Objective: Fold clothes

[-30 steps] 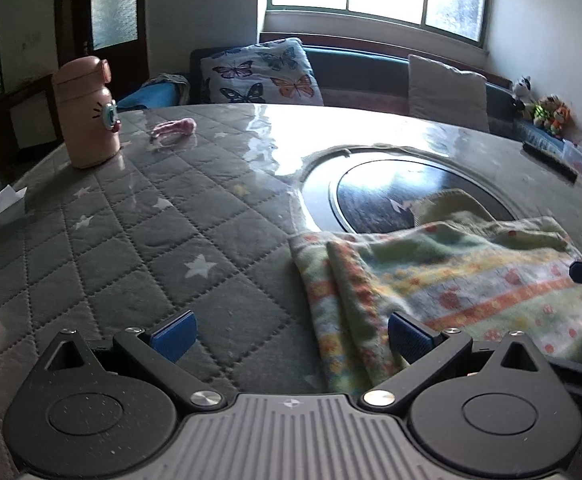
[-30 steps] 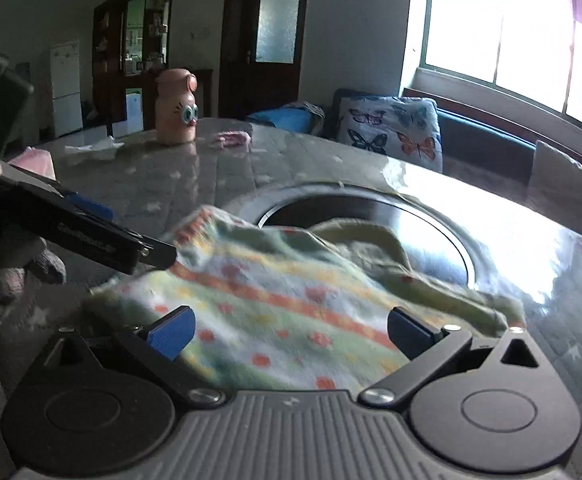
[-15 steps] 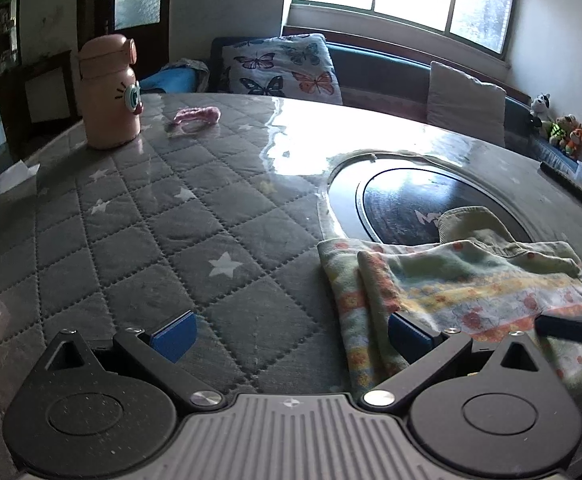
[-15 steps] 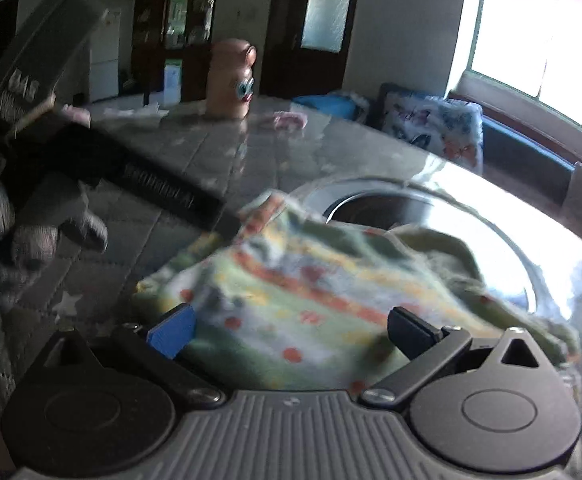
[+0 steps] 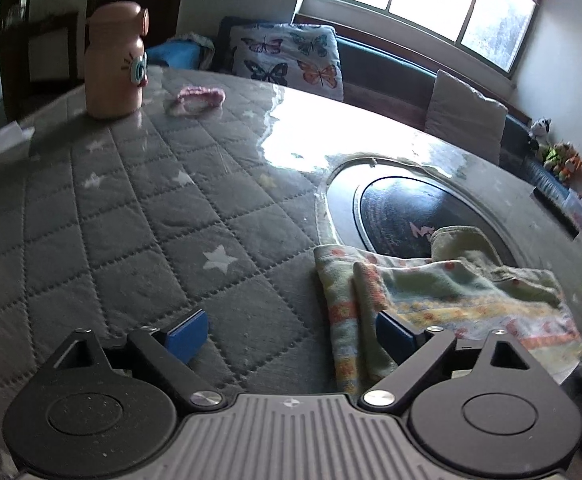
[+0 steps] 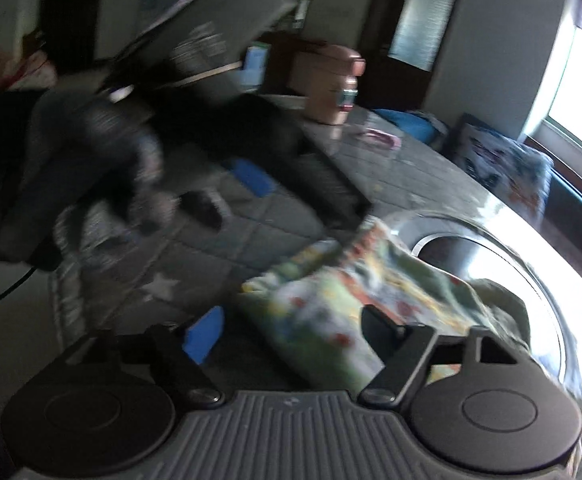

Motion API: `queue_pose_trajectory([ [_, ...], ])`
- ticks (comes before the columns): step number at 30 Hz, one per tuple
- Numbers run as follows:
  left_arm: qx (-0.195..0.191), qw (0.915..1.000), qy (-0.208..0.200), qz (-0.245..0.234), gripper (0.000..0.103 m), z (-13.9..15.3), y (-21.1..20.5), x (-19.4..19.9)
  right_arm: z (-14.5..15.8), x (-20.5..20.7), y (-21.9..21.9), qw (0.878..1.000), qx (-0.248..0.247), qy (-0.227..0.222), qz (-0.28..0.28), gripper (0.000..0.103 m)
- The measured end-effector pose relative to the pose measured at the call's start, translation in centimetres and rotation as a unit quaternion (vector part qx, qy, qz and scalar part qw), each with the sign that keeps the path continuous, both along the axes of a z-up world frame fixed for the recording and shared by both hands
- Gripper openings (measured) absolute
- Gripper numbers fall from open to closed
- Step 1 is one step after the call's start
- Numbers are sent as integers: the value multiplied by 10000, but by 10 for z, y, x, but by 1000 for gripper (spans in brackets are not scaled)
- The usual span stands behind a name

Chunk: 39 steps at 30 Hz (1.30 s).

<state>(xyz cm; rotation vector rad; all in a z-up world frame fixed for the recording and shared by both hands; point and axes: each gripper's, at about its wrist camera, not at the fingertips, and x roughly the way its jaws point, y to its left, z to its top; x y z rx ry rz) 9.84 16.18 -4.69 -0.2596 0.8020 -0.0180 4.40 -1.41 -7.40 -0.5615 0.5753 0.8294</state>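
The patterned garment [image 5: 443, 296] is lying doubled over in layers just beside the dark round inset [image 5: 407, 212] on the table [image 5: 139, 208], partly folded yet lumpy, while the left tongs [image 5: 291, 334] and right tongs [image 6: 291, 328] are hovering wide open, gripping nothing.

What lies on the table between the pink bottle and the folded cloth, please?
In the left wrist view, only the pink hair tie lies near the pink bottle; from there to the folded cloth is bare quilted table cover.
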Motion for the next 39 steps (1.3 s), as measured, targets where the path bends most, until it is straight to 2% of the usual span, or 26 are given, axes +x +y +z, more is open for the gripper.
queue_pose_trajectory([
  [1,-71,10000,22,-15,91,0,1,0,-2,-3,4,9999,-104,-37,94,57],
  [3,-168,9998,44,-50,89,0,2,1,-4,-8,9,9992,-272,-161,262,53],
  [5,-223,9997,57,-106,89,1,2,1,-5,-12,12,9983,-368,-249,387,42],
  [7,-301,9994,84,-179,89,2,1,1,-5,-12,13,9981,-400,-249,393,23],
  [10,-459,9985,124,-268,88,2,0,1,-1,-9,11,9990,-298,-176,300,11],
  [13,-650,9973,201,-278,86,2,0,1,4,-7,6,9996,-127,-92,221,5],
  [15,-907,9951,277,-269,85,3,3,1,9,-7,1,9998,40,-17,176,1],
  [20,-1719,9837,481,-197,78,0,9,3,31,-3,-17,9980,609,147,-12,0],
  [23,-2194,9733,618,-264,78,-3,6,6,41,-3,-25,9961,870,161,-65,0],
  [25,-2244,9722,628,-208,78,-2,5,7,45,-5,-29,9957,918,118,-76,0],
  [29,-2106,9757,583,-148,78,1,7,6,36,-5,-23,9980,603,166,11,3],
  [32,-2046,9771,579,-118,78,1,9,5,24,-5,-16,9990,363,233,110,24],
  [36,-2043,9772,566,-86,79,1,12,4,9,-6,-6,9991,142,303,269,35],
  [39,-2041,9774,557,-61,80,0,14,4,0,-7,2,9996,-44,134,255,33],
])
